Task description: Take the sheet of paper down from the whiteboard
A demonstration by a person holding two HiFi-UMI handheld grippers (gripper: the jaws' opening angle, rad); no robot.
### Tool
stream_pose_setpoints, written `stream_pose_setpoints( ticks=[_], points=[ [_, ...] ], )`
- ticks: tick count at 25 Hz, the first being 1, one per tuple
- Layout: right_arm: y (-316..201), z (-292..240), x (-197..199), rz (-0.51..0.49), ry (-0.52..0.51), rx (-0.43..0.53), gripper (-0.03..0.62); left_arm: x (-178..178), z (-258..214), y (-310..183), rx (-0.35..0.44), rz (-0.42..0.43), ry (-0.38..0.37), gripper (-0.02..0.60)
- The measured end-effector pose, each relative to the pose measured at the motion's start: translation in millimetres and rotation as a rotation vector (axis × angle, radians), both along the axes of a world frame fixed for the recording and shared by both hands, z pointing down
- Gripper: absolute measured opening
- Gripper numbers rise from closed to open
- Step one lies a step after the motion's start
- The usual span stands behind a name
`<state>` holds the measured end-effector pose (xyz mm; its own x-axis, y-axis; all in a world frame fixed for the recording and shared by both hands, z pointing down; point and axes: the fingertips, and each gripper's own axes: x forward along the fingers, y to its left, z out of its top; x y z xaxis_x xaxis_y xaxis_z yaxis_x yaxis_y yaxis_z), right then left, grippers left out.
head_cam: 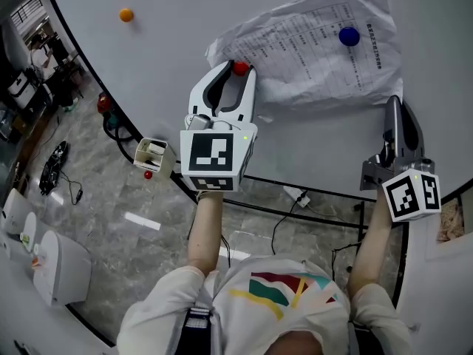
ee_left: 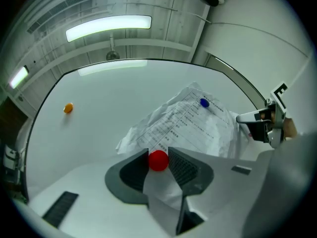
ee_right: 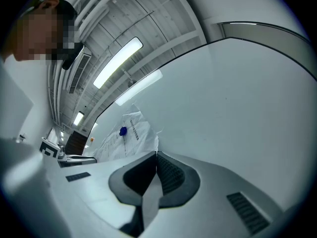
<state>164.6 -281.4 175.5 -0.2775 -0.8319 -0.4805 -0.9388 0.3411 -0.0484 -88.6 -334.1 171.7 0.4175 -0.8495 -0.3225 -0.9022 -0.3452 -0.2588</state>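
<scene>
I am holding the left claw (ee_left: 158, 153) up at the whiteboard (head_cam: 185, 21), and its jaws are clamping on the red magnet (head_cam: 240, 69) at the lower left corner of the sheet of paper (head_cam: 310, 50). The paper is hanging crumpled on the board, with a blue magnet (head_cam: 349, 36) pinning its upper right part. An orange magnet (head_cam: 126, 15) is sticking to the bare board, well off to the left. I am pointing the right claw (ee_right: 156, 154) at the board just below the paper's lower right edge. Its jaws are pressing together with nothing between them.
</scene>
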Motion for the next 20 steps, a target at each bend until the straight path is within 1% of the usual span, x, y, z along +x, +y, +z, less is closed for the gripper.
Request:
stream_pose_setpoints(
  ticks=[5,8,10,15,20],
  points=[
    [0,0,0,-0.002,0.004,-0.004,0.015,-26,7,-7,-0.024,-0.041,0.039,0.17],
    [0,0,0,-0.011,-0.007,-0.006,0.015,-40,16,-11,-0.041,-0.078,0.044,0.17],
    [-1,0,0,-0.01,-0.006,-0.007,0.015,-47,22,-13,-0.045,-0.082,0.05,0.17],
    [-1,-2,0,0.002,0.004,-0.008,0.015,-50,24,-14,-0.037,-0.086,0.043,0.17],
    [-1,-2,-1,0.006,0.011,-0.01,0.015,-52,26,-13,-0.004,-0.091,0.022,0.17]
  ],
)
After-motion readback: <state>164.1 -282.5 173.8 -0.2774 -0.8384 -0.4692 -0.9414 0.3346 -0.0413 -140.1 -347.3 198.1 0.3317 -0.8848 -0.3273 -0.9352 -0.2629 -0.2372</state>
